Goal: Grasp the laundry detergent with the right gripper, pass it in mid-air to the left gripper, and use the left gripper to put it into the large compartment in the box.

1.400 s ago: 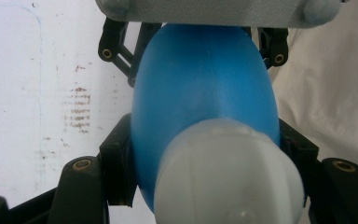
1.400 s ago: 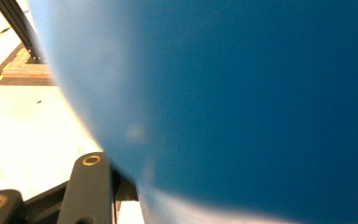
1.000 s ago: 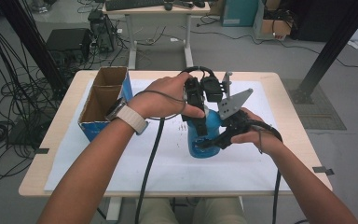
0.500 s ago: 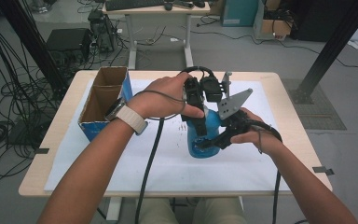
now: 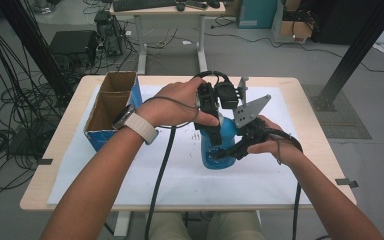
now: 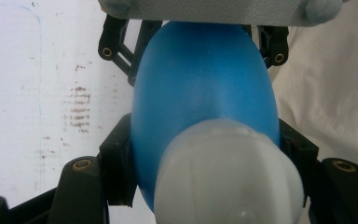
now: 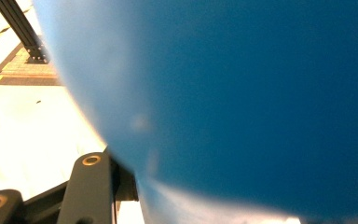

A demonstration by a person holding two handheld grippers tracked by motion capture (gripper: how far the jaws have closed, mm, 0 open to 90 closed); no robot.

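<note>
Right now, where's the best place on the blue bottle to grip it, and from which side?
Take the blue bottle across its narrower upper body, just under the white cap, coming from above. It stands upright and tapers upward, and the left claw already clamps there. The right claw pinches the wider lower body from the side.

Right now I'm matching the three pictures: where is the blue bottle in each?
High view: blue bottle right of centre, on the white sheet, between both hands.
Left gripper view: centre, pale cap nearest, between the black jaws.
Right gripper view: its blue wall covers most of the picture.
Shared landmark: the white sheet.
</note>
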